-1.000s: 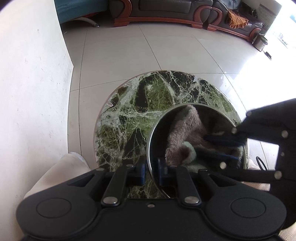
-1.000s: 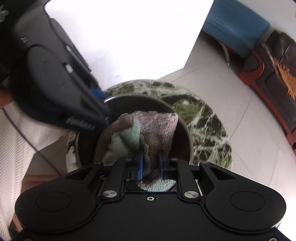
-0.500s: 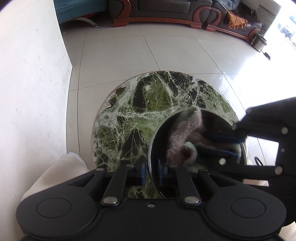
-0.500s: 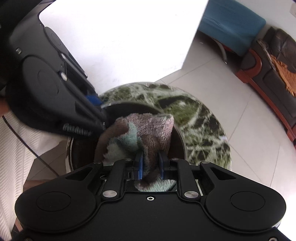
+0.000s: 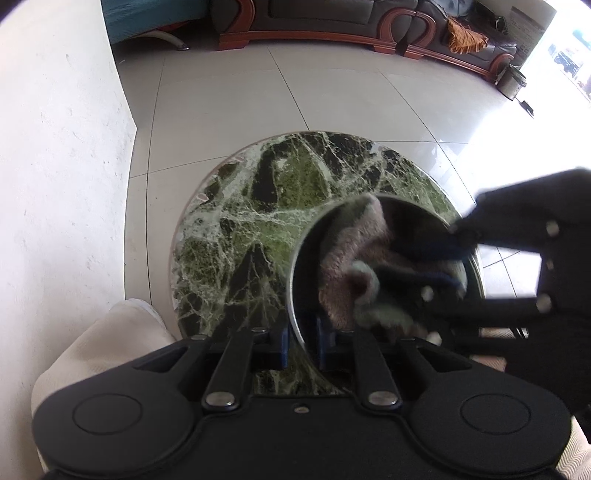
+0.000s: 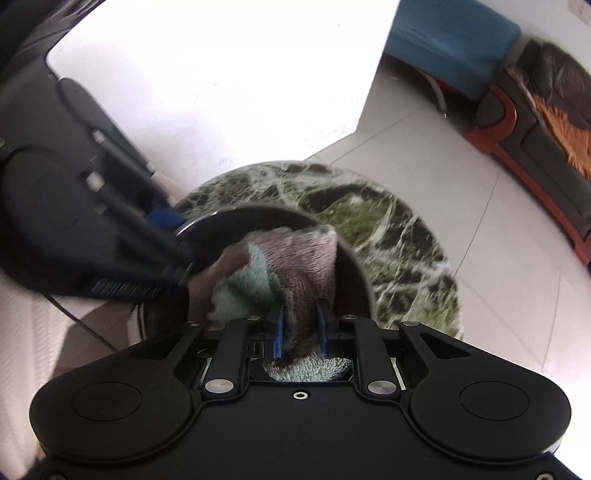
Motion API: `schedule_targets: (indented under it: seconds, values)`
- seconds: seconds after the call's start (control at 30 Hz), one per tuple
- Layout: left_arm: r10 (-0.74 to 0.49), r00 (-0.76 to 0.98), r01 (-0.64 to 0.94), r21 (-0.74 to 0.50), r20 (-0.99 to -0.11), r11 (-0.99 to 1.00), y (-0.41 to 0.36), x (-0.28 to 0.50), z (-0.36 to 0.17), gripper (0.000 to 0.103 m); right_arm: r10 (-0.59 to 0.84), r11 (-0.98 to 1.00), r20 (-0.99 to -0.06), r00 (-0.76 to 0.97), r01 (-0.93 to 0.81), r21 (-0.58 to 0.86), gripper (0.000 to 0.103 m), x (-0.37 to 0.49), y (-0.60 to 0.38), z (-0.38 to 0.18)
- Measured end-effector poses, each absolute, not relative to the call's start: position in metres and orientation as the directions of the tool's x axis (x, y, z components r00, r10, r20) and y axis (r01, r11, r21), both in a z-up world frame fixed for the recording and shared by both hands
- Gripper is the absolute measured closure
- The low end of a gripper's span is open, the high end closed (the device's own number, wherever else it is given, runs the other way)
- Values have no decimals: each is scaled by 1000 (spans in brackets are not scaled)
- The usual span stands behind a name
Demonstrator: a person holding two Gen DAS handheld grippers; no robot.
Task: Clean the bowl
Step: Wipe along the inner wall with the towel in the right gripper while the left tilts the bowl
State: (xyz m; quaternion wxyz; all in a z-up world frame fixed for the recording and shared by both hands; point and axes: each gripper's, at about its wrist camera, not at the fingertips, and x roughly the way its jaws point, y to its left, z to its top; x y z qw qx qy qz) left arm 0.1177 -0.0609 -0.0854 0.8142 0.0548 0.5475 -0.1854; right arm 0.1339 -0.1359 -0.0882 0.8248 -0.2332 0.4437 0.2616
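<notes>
- the bowl (image 5: 306, 258), a shiny metal one with a dark inside, stands on the near right part of a round green marble table (image 5: 258, 221), well inside its edge on the far side and close to the edge nearest the person.
- the left gripper (image 5: 301, 347) straddles the bowl's near left rim: one blue pad sits outside the wall, the other inside, with the thin rim between them. its jaws have just been easing apart a little; the gap is narrow, and a sliver of space shows on each side of the rim, so the pads do not clearly press on it.
- seen from the right wrist, the left gripper (image 6: 173, 236) comes in from the left and meets the bowl (image 6: 354, 266) at its left rim.
- the right gripper (image 6: 298, 328) is nearly closed and pinches a fluffy cloth (image 6: 295, 258), brown with pale green patches, between its blue pads; some pile bulges out behind the pads.
- the cloth (image 5: 354, 266) lies inside the bowl, bunched against the far and left inner wall, its top edge reaching the rim.
- from the left wrist, the right gripper (image 5: 432, 266) reaches in from the right, its fingers down in the bowl, blurred.
- around the table: pale tiled floor (image 5: 221, 110), a white wall (image 5: 55, 147) on the left, a dark sofa with red wood trim (image 5: 332, 14) far off, a teal seat (image 6: 454, 40).
</notes>
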Motion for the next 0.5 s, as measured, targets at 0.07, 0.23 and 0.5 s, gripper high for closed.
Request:
schedule_targets:
  seconds: [0.07, 0.23, 0.5]
  values:
    - [-241, 329, 364, -113, -913, 925, -60, 115, -85, 84, 243, 731, -848, 470, -664, -159, 87, 138, -134, -87]
    - [-246, 346, 332, -127, -905, 935, -48, 119, -79, 86, 279, 694, -843, 460, -704, -154, 87, 137, -133, -80]
    - [-254, 387, 337, -120, -887, 934, -41, 145, -73, 86, 289, 703, -840, 459, -698, -140, 83, 129, -136, -73]
